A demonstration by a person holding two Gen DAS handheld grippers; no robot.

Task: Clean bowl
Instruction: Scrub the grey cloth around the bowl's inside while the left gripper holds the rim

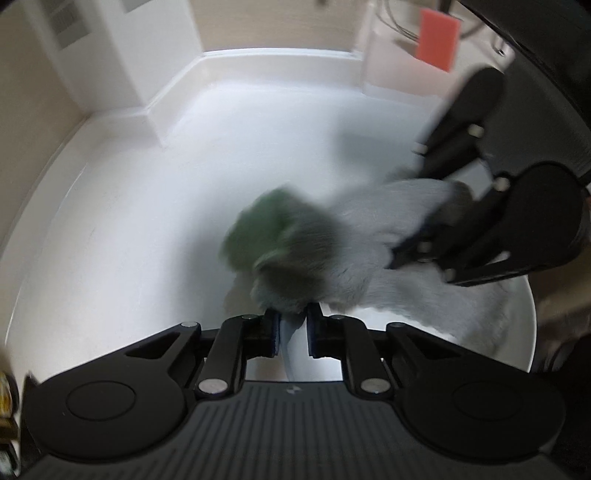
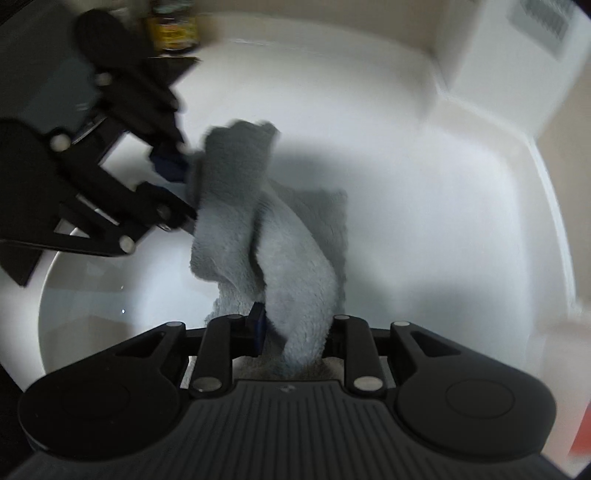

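The white bowl (image 1: 517, 332) stands on a white counter, low and to the right in the left wrist view. My left gripper (image 1: 293, 332) straddles its thin rim (image 1: 290, 354). The left pad lies against the rim and a gap shows before the right pad. A grey fluffy cloth (image 2: 295, 266) trails from the bowl (image 2: 92, 295) out over its edge. My right gripper (image 2: 295, 334) is shut on the near end of the cloth (image 1: 369, 236). A blurred green patch (image 1: 266, 229) shows at its far end. In the right wrist view the left gripper (image 2: 173, 181) sits on the rim, touching the cloth.
The white counter (image 1: 129, 221) ends in a raised back edge (image 1: 147, 107) against the wall. An orange-red sponge (image 1: 437, 37) stands in a pale holder at the back right. A yellow-labelled jar (image 2: 173, 29) is behind the left gripper. A white vented box (image 2: 524, 40) stands in the corner.
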